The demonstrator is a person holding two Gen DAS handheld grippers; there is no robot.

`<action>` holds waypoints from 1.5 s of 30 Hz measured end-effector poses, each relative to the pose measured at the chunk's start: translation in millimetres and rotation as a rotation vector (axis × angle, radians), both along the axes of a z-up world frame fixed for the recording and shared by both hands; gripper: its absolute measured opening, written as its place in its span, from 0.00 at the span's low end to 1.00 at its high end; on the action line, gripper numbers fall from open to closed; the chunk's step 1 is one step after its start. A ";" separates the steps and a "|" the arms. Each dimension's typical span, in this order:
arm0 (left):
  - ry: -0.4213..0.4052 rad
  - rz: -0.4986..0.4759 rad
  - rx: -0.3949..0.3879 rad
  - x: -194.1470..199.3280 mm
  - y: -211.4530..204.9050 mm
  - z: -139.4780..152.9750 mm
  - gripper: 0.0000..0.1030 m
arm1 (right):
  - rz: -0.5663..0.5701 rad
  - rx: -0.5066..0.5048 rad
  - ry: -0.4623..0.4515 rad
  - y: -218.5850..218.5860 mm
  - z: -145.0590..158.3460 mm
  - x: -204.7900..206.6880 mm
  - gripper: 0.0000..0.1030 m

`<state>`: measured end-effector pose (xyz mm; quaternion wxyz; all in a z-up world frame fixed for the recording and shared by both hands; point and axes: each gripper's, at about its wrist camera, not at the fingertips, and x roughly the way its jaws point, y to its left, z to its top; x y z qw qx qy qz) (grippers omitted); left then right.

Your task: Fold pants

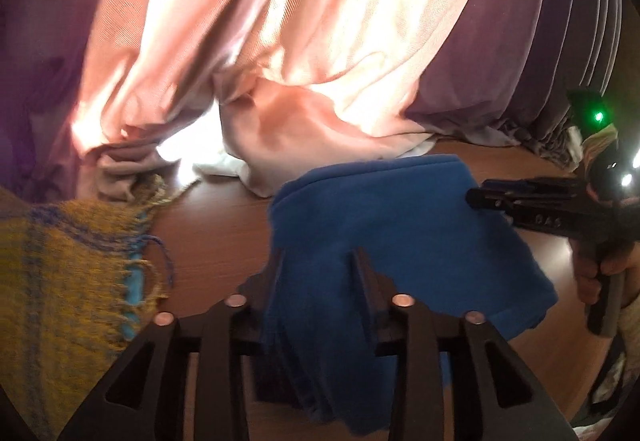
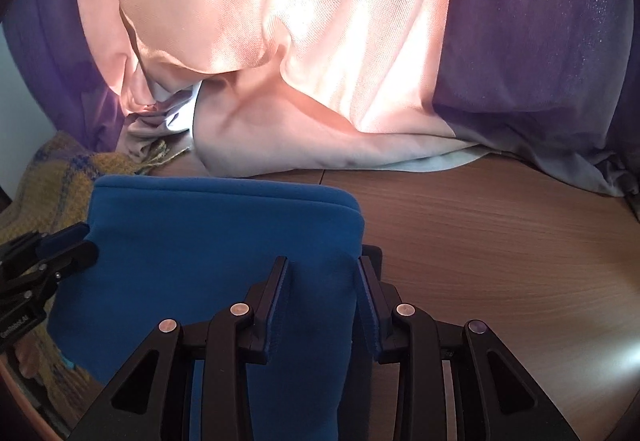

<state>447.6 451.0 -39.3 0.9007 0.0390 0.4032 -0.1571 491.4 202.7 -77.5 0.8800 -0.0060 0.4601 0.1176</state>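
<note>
The blue pants (image 1: 384,221) lie folded into a thick rectangle on the brown wooden table (image 2: 500,241). My left gripper (image 1: 320,261) has its jaws around the near edge of the pants, with blue cloth bunched between them. My right gripper (image 2: 322,269) grips the right near corner of the pants (image 2: 224,241), cloth filling the gap between its fingers. In the left wrist view the right gripper (image 1: 476,197) comes in from the right with its tips on the cloth's far right edge. In the right wrist view the left gripper (image 2: 86,241) holds the left edge.
A yellow and blue woven blanket (image 1: 60,261) with fringe lies at the left, also seen in the right wrist view (image 2: 48,177). Pink and purple curtains (image 2: 320,41) hang down onto the table's far edge. Bare wood lies to the right of the pants.
</note>
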 end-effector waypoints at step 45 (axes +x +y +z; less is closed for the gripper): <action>-0.154 -0.050 0.123 -99.4 -3.8 -9.6 0.25 | 0.754 -0.219 0.116 199.9 54.9 32.7 0.32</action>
